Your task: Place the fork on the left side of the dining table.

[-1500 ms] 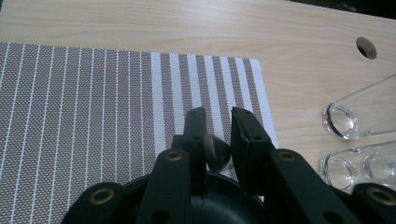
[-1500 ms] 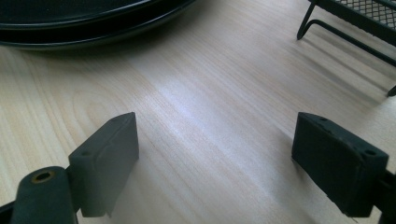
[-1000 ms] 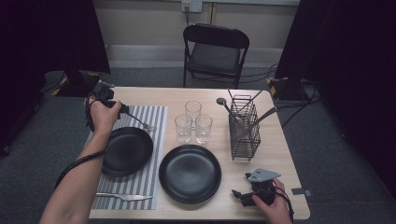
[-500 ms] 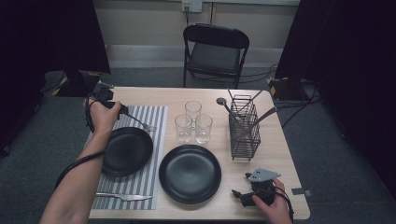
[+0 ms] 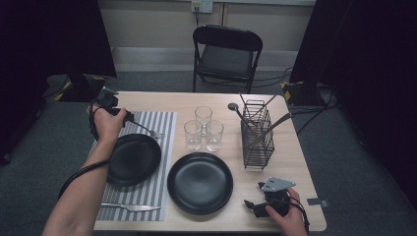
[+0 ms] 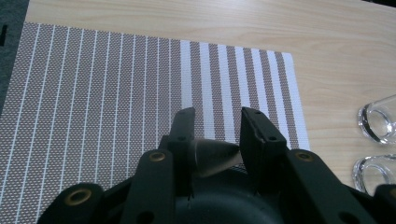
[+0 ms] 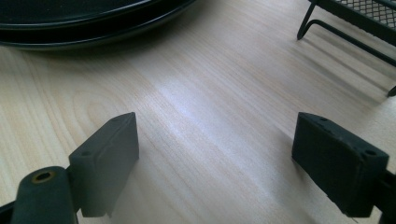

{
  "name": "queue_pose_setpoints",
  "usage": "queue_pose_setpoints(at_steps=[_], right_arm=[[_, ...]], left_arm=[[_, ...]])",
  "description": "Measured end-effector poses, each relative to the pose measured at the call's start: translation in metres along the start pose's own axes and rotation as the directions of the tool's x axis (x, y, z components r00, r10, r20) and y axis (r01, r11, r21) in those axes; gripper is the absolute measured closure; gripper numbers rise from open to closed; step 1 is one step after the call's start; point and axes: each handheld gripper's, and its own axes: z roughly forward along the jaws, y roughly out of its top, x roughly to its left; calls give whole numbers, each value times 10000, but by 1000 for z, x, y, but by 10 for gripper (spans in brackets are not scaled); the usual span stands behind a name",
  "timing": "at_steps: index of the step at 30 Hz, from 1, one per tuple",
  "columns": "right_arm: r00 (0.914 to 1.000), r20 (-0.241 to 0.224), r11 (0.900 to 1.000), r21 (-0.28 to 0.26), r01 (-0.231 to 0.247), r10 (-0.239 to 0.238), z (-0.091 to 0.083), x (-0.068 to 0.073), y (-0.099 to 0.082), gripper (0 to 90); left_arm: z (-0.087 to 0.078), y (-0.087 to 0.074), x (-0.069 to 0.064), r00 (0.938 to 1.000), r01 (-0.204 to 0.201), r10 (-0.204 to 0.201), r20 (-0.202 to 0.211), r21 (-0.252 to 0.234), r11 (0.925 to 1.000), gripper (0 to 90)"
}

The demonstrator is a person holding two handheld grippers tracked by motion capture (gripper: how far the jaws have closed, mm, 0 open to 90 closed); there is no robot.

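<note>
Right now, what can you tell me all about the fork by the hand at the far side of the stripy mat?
The fork looks like thin, shiny silver metal. It lies flat on the striped placemat, just beyond the far rim of the black plate there. Its prongs point toward the drinking glasses. Its handle end sits between the jaws of the left gripper, which have just been opening; the pads look slightly apart from it.

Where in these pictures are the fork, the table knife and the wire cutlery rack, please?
fork (image 5: 149, 130), high view, on its shaft near the tines.
table knife (image 5: 132, 207), high view, mid-blade on the striped placemat.
wire cutlery rack (image 5: 257, 142), high view, on its front mesh wall.
</note>
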Motion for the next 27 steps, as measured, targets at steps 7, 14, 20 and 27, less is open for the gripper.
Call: queue_pose_setpoints(at_steps=[7,14,20,27], right_arm=[[10000,1,10000,0,0,0,0,0,0,139],[10000,4,10000,-3,3,-3,0,0,0,138],[10000,-1,10000,-4,9,-9,0,0,0,139],[10000,-8,10000,-5,11,-11,0,0,0,139]], left_arm=[[0,0,0,9996,-125,127,-240,86,9999,647],[3,-1,1,9992,-19,24,-406,115,9999,623],[3,-1,3,9990,-52,59,-454,148,9999,617],[4,-1,4,9982,-55,64,-591,164,9999,609]])
